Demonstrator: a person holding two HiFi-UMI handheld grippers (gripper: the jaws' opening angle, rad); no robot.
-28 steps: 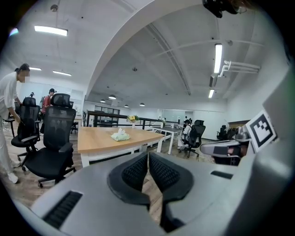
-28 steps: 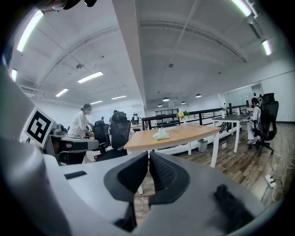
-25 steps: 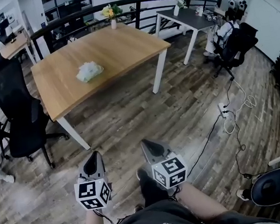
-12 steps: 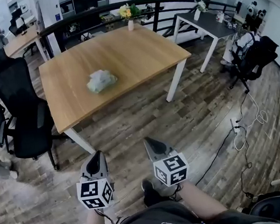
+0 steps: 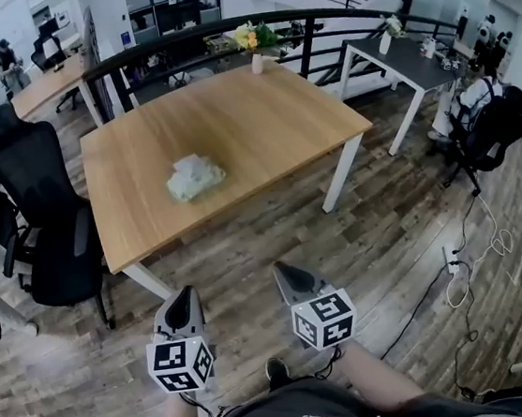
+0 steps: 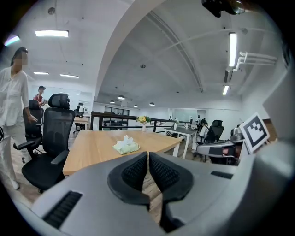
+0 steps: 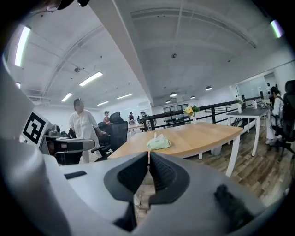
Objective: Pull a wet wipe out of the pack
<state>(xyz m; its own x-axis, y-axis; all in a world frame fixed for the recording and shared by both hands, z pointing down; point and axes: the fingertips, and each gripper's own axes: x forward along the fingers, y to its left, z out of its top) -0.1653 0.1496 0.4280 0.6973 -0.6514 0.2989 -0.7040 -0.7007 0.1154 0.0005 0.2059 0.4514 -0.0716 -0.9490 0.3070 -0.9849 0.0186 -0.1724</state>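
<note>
Approach step, I judge — left tool (image 5: 184, 300) and right tool (image 5: 284, 272), both shut and empty, hang well short of the pack (image 5: 195, 177) on the tabletop (image 5: 259, 118) — next, close in and open one for the wipe (image 6: 125, 138).

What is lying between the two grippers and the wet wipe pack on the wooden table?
In the head view, only bare plank floor and the near strip of the table separate the left gripper and right gripper from the wet wipe pack.
</note>
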